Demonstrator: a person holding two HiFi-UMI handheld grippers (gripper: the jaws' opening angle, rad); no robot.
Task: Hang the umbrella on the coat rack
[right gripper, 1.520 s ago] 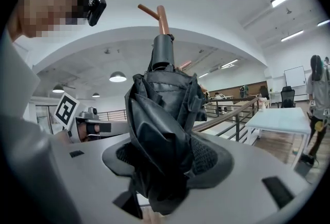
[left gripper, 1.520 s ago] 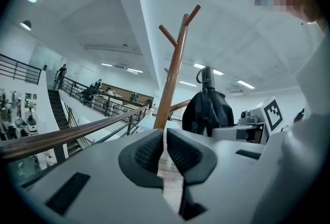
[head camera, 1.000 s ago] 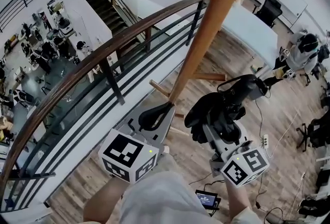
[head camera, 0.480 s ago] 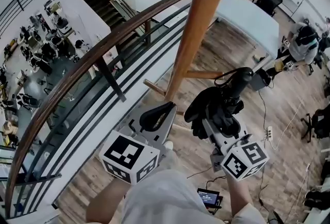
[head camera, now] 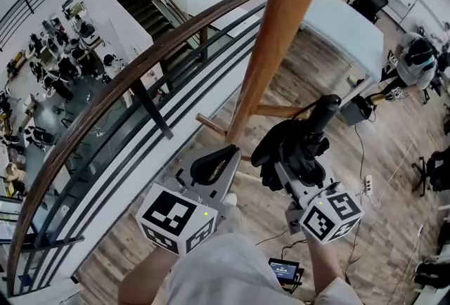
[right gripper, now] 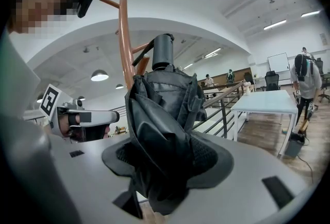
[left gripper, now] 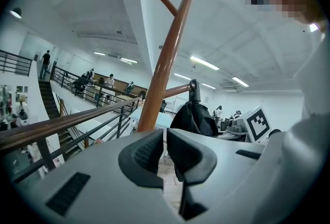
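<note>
Right gripper view shows the umbrella (right gripper: 162, 109) folded, its black fabric bunched, a dark cylindrical handle at 12 o'clock, and the jaws of the right gripper (right gripper: 165, 158) spread wide and clamped on the fabric. In the head view it sits at 4 o'clock of the coat rack (head camera: 281, 36) pole. The left gripper (left gripper: 165, 153) has its jaws nearly together, with nothing between them.

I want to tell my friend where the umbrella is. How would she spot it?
Find the tall brown wooden coat rack by the railing. Beside its lower part, the right gripper clamps a folded umbrella. It is the only crumpled black fabric bundle, with a round grey handle at its end.
</note>
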